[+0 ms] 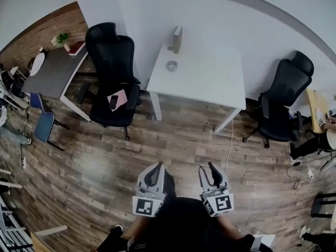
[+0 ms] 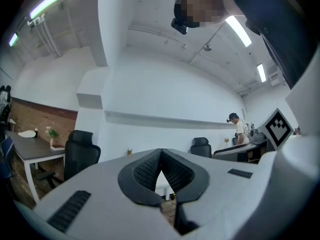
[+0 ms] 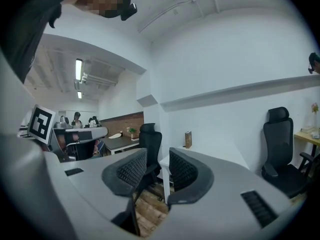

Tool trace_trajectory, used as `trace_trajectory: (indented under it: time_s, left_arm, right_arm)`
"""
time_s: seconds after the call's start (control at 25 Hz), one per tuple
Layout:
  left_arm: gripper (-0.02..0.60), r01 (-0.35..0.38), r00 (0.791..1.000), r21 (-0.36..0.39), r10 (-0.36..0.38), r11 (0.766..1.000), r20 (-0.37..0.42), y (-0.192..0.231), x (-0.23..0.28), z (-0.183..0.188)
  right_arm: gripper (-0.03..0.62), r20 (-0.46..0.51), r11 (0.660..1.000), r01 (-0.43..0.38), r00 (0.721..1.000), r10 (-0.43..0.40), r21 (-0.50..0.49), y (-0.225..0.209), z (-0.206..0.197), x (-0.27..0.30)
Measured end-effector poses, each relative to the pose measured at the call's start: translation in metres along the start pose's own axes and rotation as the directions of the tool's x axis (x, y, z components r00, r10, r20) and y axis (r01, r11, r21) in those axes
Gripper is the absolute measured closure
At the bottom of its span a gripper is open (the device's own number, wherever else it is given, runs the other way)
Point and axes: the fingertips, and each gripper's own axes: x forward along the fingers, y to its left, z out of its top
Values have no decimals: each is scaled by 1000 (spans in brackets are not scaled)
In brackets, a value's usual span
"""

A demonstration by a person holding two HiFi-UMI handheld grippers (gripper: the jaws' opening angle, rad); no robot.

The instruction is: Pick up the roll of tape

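The roll of tape [image 1: 171, 65] is a small grey ring lying on the white table [image 1: 210, 77] at the far side of the room, near a brown upright box [image 1: 178, 39]. Both grippers hover over the wooden floor well short of the table. My left gripper [image 1: 156, 170] has its jaws closed tip to tip on nothing; the left gripper view shows the pads meeting at my left gripper [image 2: 161, 153]. My right gripper [image 1: 208, 170] stands open and empty, with a clear gap in the right gripper view at my right gripper [image 3: 157, 167]. I cannot make out the tape in either gripper view.
A black office chair [image 1: 113, 70] stands left of the table, and another black chair [image 1: 283, 101] stands to its right. A grey desk [image 1: 55, 72] is at the far left. A white cable [image 1: 230, 146] trails on the floor below the table's right leg.
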Motion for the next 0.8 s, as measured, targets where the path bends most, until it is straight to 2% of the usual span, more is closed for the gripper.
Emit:
trace_trajectory:
  time_s: [0.36,0.48,0.6,0.8]
  left_arm:
    - [558,49,998,12,-49,999,29,115,137,25]
    - [558,36,999,0,-36,999,37,143,177,30]
    - [558,15,1000,-17,-15,1000,5,167,211,24]
    - [558,-40,999,-22,40,999,9,198,287,16]
  right_arm:
    - [437,-29,1000,11,1000,-12,-21,-43,26,193]
    - [437,-31,1000,4,1000,-5,-29,-63,33,249]
    - [437,-37,999,-20,999,19,-31,-84,36,300]
    - [436,-64,994,-98,993,95,-47,-127,30,391]
